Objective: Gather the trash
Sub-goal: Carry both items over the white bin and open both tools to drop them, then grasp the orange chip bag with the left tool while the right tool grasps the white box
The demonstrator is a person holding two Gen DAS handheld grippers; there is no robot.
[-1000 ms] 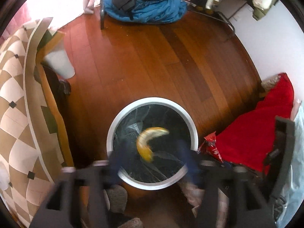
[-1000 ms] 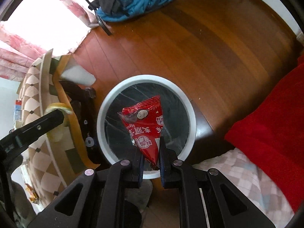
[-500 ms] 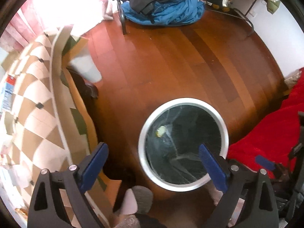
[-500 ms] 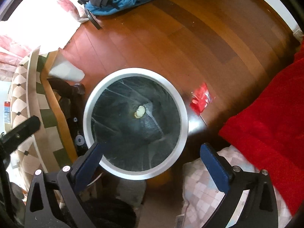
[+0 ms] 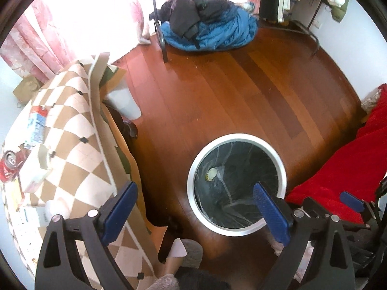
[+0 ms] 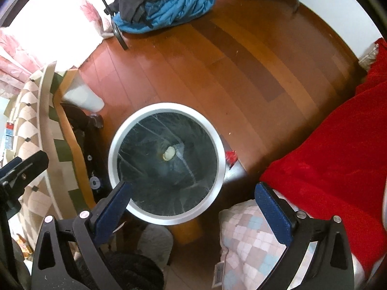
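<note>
The bin [image 5: 235, 184] stands on the wooden floor [image 5: 229, 96], white-rimmed and lined with a dark bag. The left gripper [image 5: 197, 215] hangs above and just left of the bin, its blue-padded jaws spread wide and holding nothing; its right finger overlaps the bin's near rim. The right gripper [image 6: 194, 211] hangs over the bin's near edge, jaws also wide apart and empty. At the bottom of the bin lies a small pale-yellow scrap [image 6: 168, 153]. A red wrapper [image 6: 230, 157] lies on the floor touching the bin's right side, outside it. Left of the bin is the bench [image 5: 72, 130] with a checked cloth, carrying a red can [image 5: 8, 166] and a packet [image 5: 36, 125]. Right of the bin is a red blanket [image 6: 333, 145]. Well beyond the bin, a blue jacket [image 5: 217, 31] is heaped on the floor.
</note>
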